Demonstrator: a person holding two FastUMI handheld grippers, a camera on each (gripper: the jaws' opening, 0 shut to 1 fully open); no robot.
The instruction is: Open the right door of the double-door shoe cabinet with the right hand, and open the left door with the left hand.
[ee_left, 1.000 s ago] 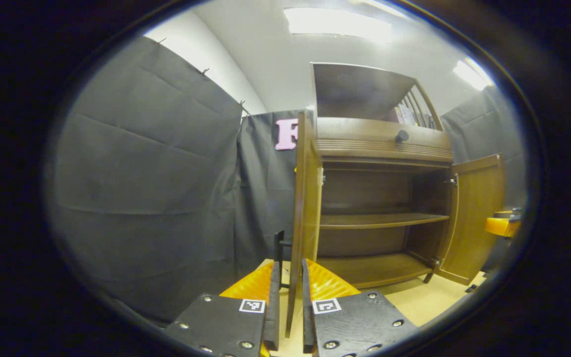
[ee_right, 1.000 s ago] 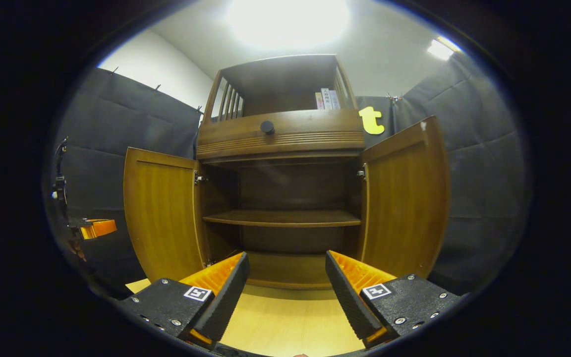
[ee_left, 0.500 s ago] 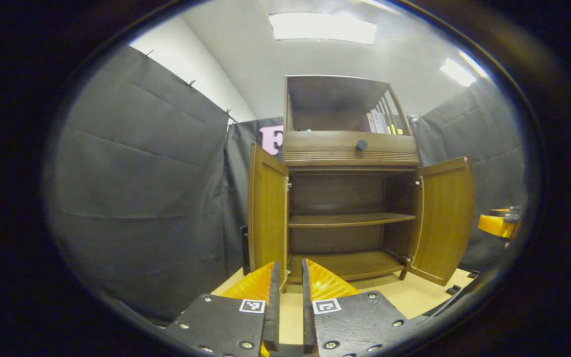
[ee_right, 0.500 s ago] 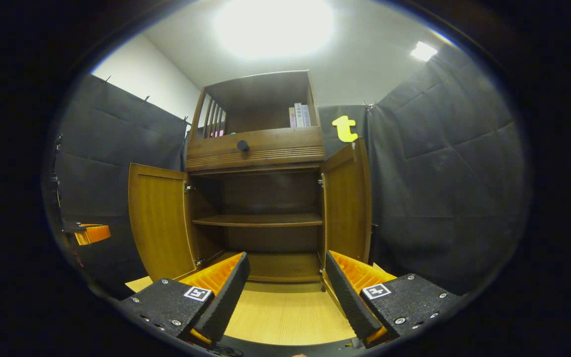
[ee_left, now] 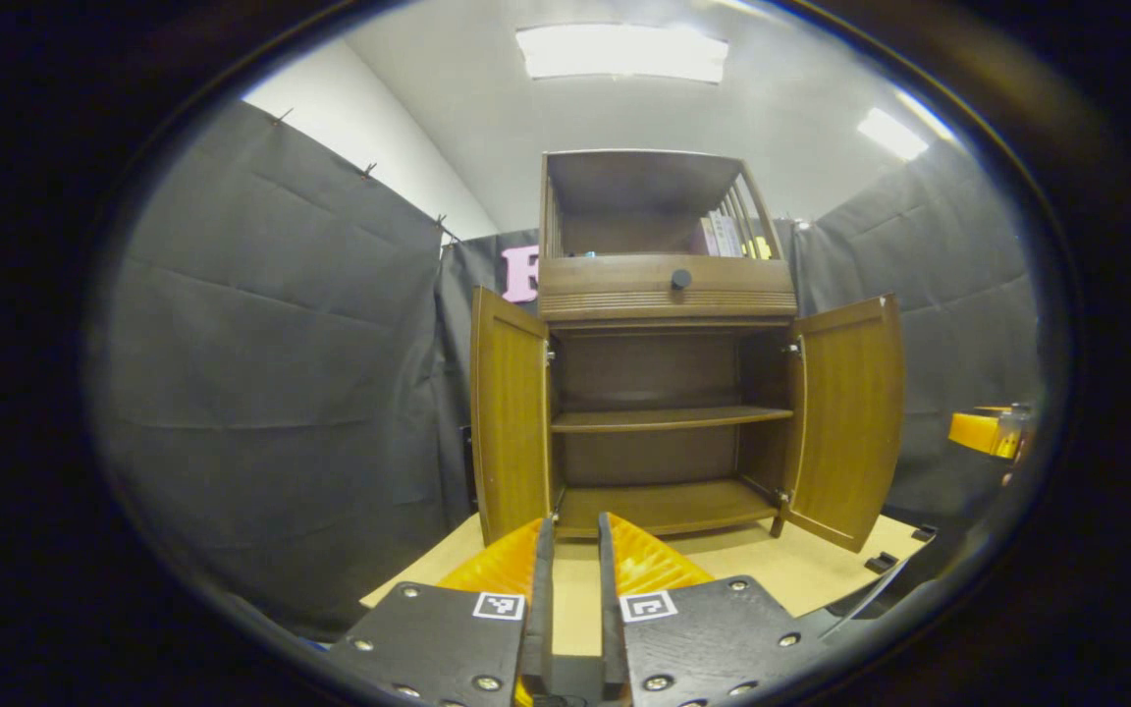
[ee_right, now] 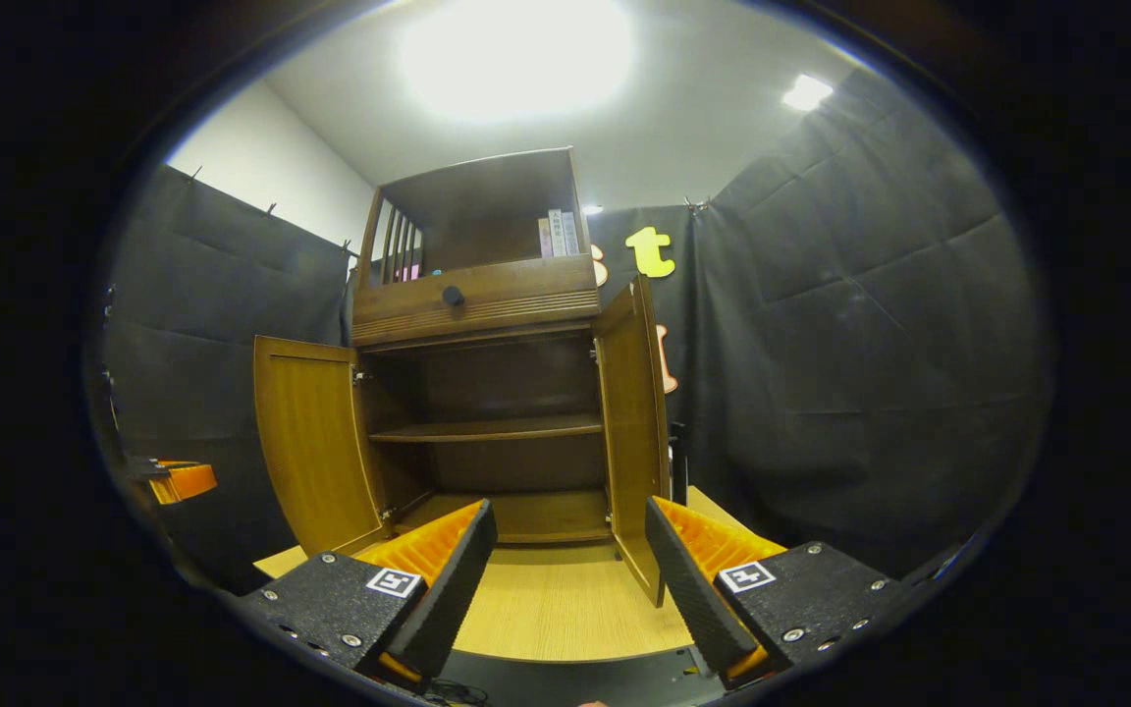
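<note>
Since both doors stand open, the cabinet (ee_left: 669, 295) sits far ahead; left door (ee_left: 510, 412) and right door (ee_right: 632, 412) look stiff, light, best gripped at free edges. Left gripper (ee_left: 570, 614) nearly closed, empty; right gripper (ee_right: 570, 579) wide, empty.

No legible writing

The book spines (ee_left: 723, 236) (ee_right: 556, 234) at the right end of the shoe cabinet's (ee_left: 669, 285) (ee_right: 477, 295) open top shelf carry print, but it is too small and blurred to make out. The left gripper (ee_left: 571, 525) has a square black-and-white coded marker (ee_left: 499, 606) on top of each finger block, as does the right gripper (ee_right: 570, 511), one marker (ee_right: 395, 582) per block. These are patterns with no letters or numbers.
</note>
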